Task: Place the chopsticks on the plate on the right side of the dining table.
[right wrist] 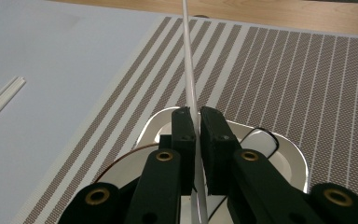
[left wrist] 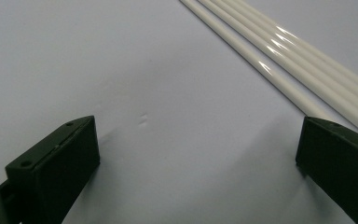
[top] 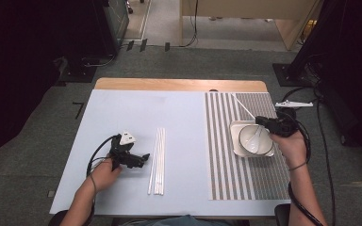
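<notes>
My right gripper clamps 1 chopstick over the bowl — the other sticks wait by my left gripper, jaws apart.

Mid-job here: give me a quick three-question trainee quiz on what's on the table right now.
1. True or false: the right gripper is shut on a white stick.
2. How do the left gripper's jaws stand?
3. The bowl sits on: A) a square plate, B) the bare blue sheet, C) the stick bundle.

Key: 1 true; 2 open, nothing between them, beside the stick bundle; 3 A, on the striped mat.
</notes>
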Demonstrator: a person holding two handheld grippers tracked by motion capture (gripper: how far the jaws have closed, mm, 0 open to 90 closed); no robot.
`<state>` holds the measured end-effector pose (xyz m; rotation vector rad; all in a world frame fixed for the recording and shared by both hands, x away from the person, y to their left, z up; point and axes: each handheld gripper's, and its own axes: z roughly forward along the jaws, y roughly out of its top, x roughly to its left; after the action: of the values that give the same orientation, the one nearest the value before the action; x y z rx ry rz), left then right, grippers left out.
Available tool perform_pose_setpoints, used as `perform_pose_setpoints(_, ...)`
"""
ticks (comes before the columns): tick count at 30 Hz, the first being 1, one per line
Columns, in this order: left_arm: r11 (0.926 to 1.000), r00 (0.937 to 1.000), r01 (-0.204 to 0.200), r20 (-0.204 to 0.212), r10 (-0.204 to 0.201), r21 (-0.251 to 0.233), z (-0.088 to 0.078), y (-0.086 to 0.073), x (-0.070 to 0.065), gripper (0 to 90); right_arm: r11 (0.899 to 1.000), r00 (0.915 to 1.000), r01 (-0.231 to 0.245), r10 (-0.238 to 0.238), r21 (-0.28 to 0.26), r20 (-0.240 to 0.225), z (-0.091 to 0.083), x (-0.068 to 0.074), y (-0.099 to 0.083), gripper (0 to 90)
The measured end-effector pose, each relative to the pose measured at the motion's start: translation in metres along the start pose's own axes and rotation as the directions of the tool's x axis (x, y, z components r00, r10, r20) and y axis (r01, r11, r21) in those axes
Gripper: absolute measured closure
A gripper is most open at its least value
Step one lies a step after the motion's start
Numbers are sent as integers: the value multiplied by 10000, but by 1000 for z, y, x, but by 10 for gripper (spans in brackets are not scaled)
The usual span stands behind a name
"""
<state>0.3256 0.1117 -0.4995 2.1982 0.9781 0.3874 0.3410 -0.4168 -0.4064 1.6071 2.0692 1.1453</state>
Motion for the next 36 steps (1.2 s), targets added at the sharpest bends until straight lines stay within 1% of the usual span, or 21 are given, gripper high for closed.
perform_pose_setpoints(11, 10000, 10000, 1, 3, -1, -2, 0, 0, 0, 0, 9993, 9994, -315, 318, -180, 131, -14, -15, -3, 854)
perform_pose_setpoints(13, 10000, 10000, 2, 4, -2, 0, 0, 0, 0, 0, 9994, 9994, -225, 232, -259, 251, -16, -17, -3, 854)
perform_pose_setpoints(16, 10000, 10000, 0, 0, 0, 1, 0, 0, 0, 0, 9994, 9995, -176, 184, -312, 261, -19, -20, -3, 854)
perform_pose_setpoints(18, 10000, 10000, 3, 3, -3, -4, 0, 0, 0, 0, 9992, 9993, -238, 247, -327, 272, -21, -23, -4, 854)
perform_pose_setpoints(23, 10000, 10000, 5, 3, -5, -6, 0, 0, 0, 0, 9975, 9977, -562, 578, -419, 361, -27, -36, -8, 854)
perform_pose_setpoints(25, 10000, 10000, 4, 1, -4, 0, 0, 0, 0, 0, 9975, 9976, -552, 570, -443, 399, -29, -39, -10, 854)
perform_pose_setpoints(30, 10000, 10000, 3, 5, -3, -5, 0, 0, 0, 0, 9968, 9967, -663, 682, -444, 436, -29, -49, -16, 854)
perform_pose_setpoints(36, 10000, 10000, 2, -3, -2, -6, 0, 0, 0, 0, 9986, 9986, -441, 449, -281, 290, -20, -52, -22, 854)
